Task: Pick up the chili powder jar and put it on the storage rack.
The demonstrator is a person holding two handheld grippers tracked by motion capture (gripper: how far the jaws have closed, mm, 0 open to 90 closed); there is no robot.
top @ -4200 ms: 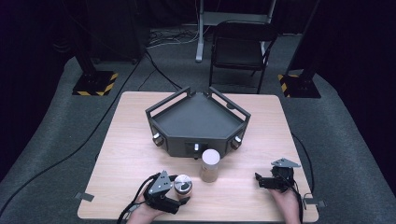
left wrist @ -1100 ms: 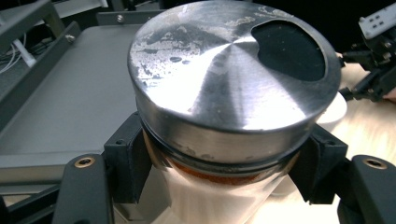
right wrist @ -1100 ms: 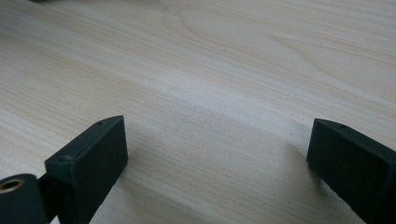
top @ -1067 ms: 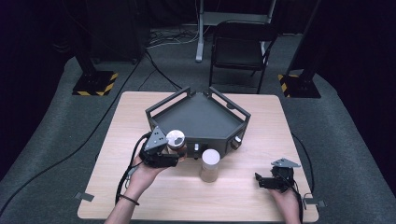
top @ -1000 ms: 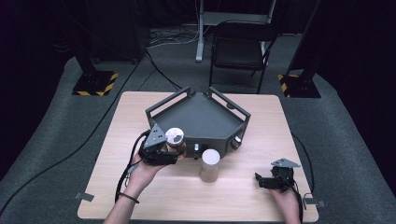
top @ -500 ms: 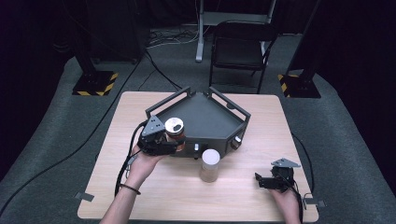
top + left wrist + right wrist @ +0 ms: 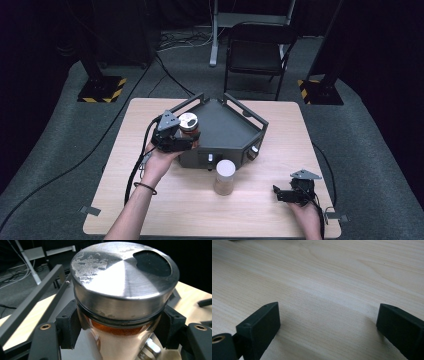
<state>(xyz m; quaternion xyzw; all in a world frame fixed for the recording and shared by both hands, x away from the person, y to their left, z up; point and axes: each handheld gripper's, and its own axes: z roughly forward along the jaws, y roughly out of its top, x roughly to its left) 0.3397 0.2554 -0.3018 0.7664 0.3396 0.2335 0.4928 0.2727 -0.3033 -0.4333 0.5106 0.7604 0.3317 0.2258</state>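
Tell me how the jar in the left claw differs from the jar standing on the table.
The held jar has a worn metal lid and orange-brown contents; the standing jar looks pale with a whitish top. The held jar is clamped in the left claw above the edge of the dark tray; the standing jar rests untouched on the table in front of the tray. Both are upright, round and lidded.

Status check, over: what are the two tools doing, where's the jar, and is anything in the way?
Left tool shut on jar, above tray edge. Right tool open, resting on table. Second jar stands apart; nothing blocking.
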